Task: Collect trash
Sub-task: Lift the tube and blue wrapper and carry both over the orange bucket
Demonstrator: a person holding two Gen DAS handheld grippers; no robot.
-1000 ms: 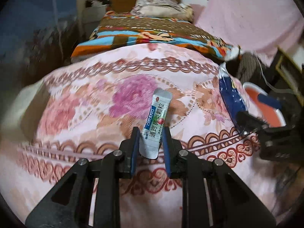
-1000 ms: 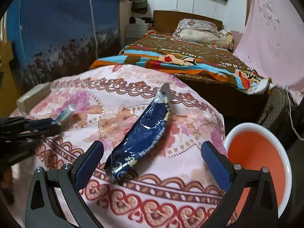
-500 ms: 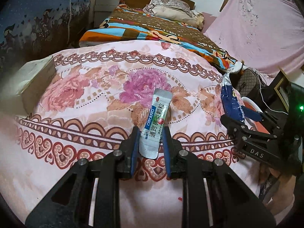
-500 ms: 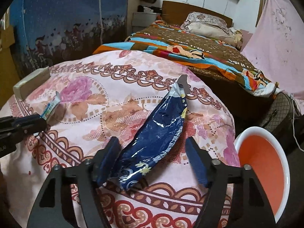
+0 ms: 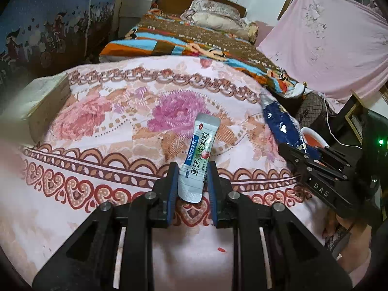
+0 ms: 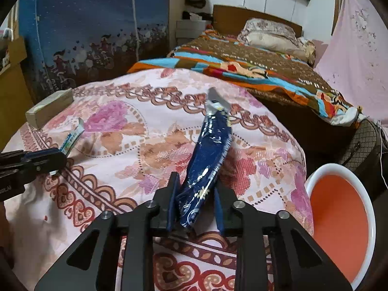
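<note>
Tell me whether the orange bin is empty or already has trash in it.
Empty, as far as shows: the orange bin shows only bare orange inside. The blue wrapper is between the right gripper's fingers; its lowest part is out of frame.

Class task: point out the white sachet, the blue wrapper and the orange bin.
white sachet (image 5: pixel 199 156), left wrist view, printed middle.
blue wrapper (image 6: pixel 208 160), right wrist view, glossy middle.
orange bin (image 6: pixel 339 220), right wrist view, inner wall.

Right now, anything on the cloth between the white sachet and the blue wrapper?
Nothing: in the right wrist view, only bare floral cloth lies between the white sachet and the blue wrapper. The left wrist view agrees.
</note>
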